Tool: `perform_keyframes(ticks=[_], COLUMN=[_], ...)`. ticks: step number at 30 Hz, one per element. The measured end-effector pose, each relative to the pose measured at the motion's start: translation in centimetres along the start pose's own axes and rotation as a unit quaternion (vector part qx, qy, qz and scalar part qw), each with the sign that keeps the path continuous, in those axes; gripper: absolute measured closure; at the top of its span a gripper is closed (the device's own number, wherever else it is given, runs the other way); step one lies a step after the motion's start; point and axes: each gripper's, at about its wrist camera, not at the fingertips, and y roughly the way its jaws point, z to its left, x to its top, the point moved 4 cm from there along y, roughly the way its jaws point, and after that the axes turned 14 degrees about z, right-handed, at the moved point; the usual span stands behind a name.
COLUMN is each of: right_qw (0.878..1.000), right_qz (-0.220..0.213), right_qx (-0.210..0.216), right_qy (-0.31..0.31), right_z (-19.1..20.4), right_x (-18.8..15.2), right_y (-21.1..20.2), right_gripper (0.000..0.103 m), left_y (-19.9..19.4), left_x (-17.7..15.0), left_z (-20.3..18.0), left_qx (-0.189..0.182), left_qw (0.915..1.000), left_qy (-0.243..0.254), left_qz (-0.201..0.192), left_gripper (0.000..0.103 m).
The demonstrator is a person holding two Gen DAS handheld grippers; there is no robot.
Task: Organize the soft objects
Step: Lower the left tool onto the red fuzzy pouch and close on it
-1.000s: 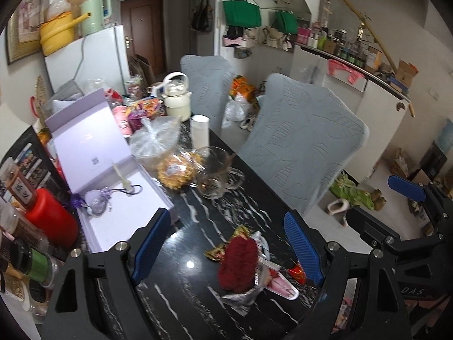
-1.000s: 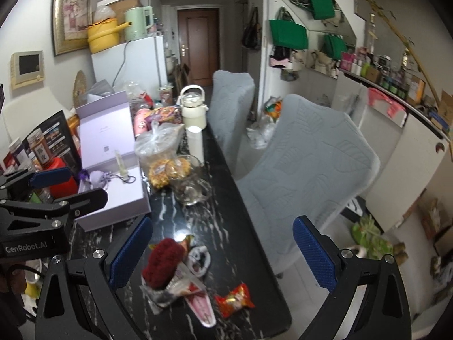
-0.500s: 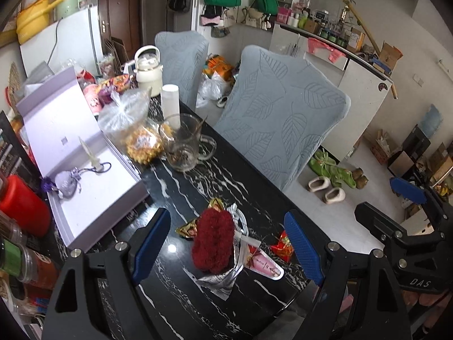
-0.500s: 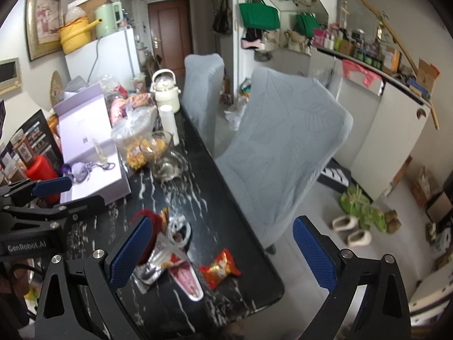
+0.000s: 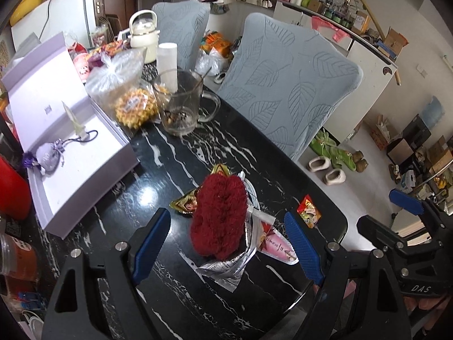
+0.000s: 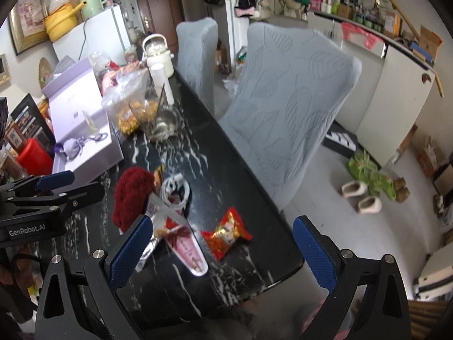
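A dark red fluffy soft thing (image 5: 219,215) lies on the black marble table (image 5: 181,153), on top of a silver packet (image 5: 226,269) and a pink packet (image 5: 276,245). My left gripper (image 5: 227,216) hangs just above it, open, with a blue pad on either side and not touching it. In the right wrist view the fluffy thing (image 6: 131,195) is at the left, beside a white cable coil (image 6: 175,191). My right gripper (image 6: 222,221) is open over a red snack packet (image 6: 226,233), holding nothing. A lavender pouch (image 5: 49,155) rests in the open purple box (image 5: 85,167).
A glass mug (image 5: 178,104), a bag of yellow snacks (image 5: 136,107), a white roll (image 5: 167,62) and a kettle (image 5: 143,36) crowd the far table. Red jar (image 5: 11,189) at left. Two grey-covered chairs (image 5: 286,85) stand along the right edge; shoes (image 5: 331,170) lie on the floor.
Both grippers have sunk toward the table and tipped further down. The red fluffy thing and the packets now sit larger and closer between the fingers. Both stay open.
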Motion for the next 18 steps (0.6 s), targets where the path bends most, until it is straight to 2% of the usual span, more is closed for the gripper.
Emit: perform_keyframes(ticks=[8, 18], right_qw=[0.999, 0.995], right_qz=[0.038, 0.082], right_qx=[0.008, 0.014], right_qy=[0.020, 0.063], right_z=[-0.2, -1.3], right_x=[-0.9, -0.9], right_y=[3.4, 7.5], right_gripper=[0.002, 0.002], left_y=[3.3, 8.2], left_x=[0.3, 0.4], left_z=[0.9, 2.5], left_qx=[0.002, -0.010], left_qw=[0.9995, 0.9956], left_qy=[0.002, -0.005], left_qz=[0.031, 0.094], left_gripper=[0.020, 0.020])
